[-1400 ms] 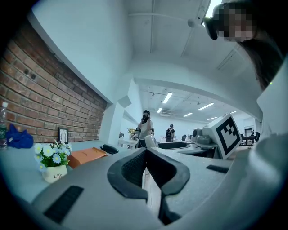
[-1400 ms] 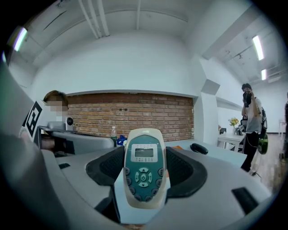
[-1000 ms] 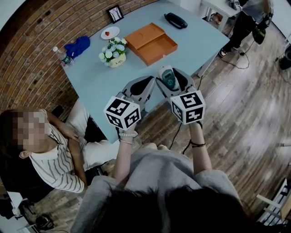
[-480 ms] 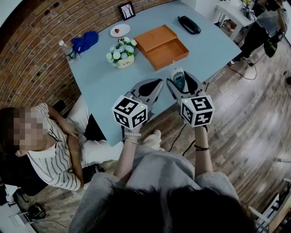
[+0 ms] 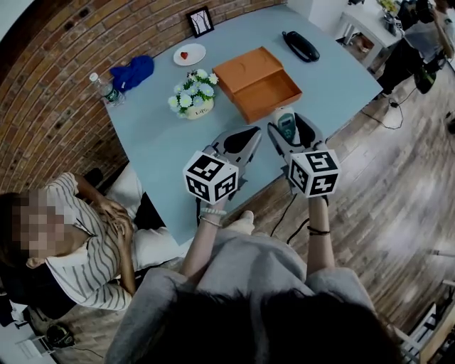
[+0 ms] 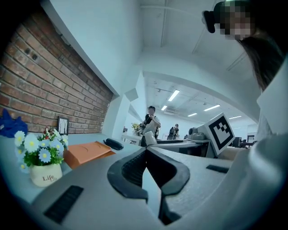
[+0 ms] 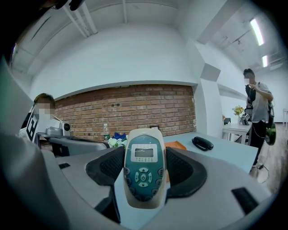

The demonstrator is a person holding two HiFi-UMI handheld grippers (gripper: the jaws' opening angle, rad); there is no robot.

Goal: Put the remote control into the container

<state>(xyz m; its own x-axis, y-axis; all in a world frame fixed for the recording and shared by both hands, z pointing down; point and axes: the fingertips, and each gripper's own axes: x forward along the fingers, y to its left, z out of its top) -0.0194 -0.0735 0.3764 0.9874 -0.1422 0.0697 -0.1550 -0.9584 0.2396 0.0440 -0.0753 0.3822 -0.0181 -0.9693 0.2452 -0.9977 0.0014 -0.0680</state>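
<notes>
The remote control, white with a teal face and a small screen, stands upright between the pads of my right gripper, which is shut on it. In the head view the remote control and right gripper hover at the near edge of the light blue table, just in front of the open orange container. The orange container shows partly behind the remote. My left gripper is beside the right one, its jaws shut with nothing between them. The container lies ahead of it.
On the table are a white pot of flowers, a blue cloth, a water bottle, a small plate, a picture frame and a black object. A person in a striped shirt sits at the left. Another person stands at the far right.
Both grippers have come closer to the table and the orange container, with the remote still held in the right one. The left gripper stays shut.
</notes>
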